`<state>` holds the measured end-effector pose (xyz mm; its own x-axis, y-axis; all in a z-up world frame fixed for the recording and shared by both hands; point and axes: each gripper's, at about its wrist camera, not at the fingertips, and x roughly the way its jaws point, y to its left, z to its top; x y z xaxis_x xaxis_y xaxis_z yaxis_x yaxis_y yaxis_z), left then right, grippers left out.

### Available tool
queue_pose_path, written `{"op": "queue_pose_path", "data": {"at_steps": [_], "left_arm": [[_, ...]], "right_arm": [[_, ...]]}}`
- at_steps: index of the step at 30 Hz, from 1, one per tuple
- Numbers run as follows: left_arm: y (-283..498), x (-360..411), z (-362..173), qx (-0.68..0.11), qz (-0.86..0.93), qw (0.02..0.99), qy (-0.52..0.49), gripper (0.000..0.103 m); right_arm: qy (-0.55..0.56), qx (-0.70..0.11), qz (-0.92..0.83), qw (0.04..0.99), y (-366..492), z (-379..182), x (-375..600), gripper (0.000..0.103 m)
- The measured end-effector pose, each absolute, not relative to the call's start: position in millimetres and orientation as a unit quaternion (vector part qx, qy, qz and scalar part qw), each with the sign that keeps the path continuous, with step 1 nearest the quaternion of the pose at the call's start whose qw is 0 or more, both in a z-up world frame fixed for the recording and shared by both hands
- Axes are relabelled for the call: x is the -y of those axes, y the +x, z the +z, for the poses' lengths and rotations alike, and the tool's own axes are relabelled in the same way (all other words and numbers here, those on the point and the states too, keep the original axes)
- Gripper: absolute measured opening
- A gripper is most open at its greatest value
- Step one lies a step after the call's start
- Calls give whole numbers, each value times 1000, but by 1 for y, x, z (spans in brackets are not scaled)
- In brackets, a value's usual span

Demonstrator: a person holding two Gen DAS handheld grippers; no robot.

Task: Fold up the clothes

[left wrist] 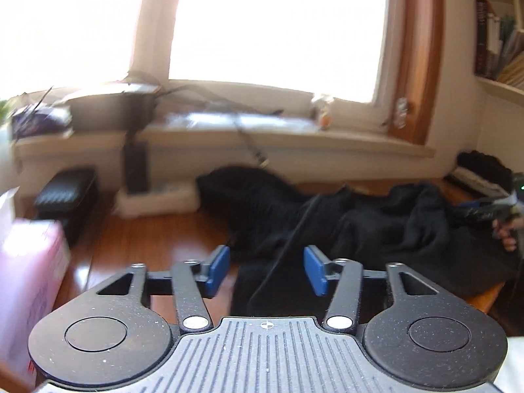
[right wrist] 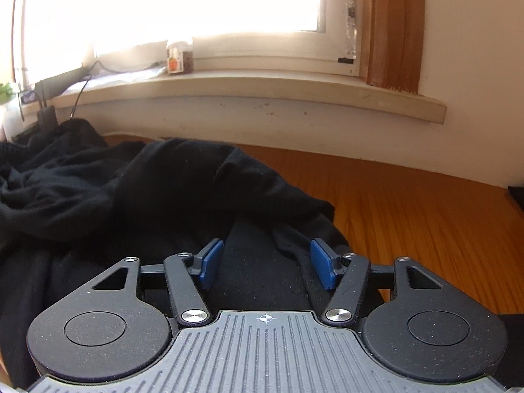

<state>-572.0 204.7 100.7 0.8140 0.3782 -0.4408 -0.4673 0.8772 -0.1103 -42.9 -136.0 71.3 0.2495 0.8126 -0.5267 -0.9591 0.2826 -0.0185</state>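
A black garment [left wrist: 360,226] lies crumpled across the wooden table [left wrist: 157,239], blurred in the left wrist view. My left gripper [left wrist: 267,270] hovers over the garment's near edge, open, its blue pads [left wrist: 217,268] well apart and nothing pressed between them. A thin dark cord or seam runs up between the jaws. At the far right edge of that view a hand [left wrist: 507,239] holds the other gripper over the cloth. In the right wrist view the black garment [right wrist: 131,190] fills the left and centre. My right gripper [right wrist: 267,263] is open just above it, with a fold of cloth beside the right pad [right wrist: 322,265].
A pink box [left wrist: 29,278] stands close at the left, with a black box [left wrist: 65,193] and a white block [left wrist: 157,199] behind it. A windowsill [right wrist: 262,95] with a small jar [right wrist: 179,57] runs along the back. Bare table [right wrist: 409,213] shows right of the garment. A bookshelf [left wrist: 497,39] hangs at upper right.
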Motion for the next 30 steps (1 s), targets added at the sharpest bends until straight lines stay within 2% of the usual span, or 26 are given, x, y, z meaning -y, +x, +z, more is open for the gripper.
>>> {"op": "queue_pose_path", "data": {"at_steps": [3,11,19,30], "left_arm": [[-537,-198,121,-201,186,958,-84,65],[-378,-147,150,-222,40,974,-1,73],[-225,-124,87,-291,-43,956,8,75],[-183,-118,23,-315,-43,948,22,72]], "right_arm": [[-189,-209,575,768,-47,65,136,64],[-185,-210,574,769,-44,63,135,65],[-149,-226,584,765,-37,64,140,66],[-136,-234,588,762,-32,63,140,67]]}}
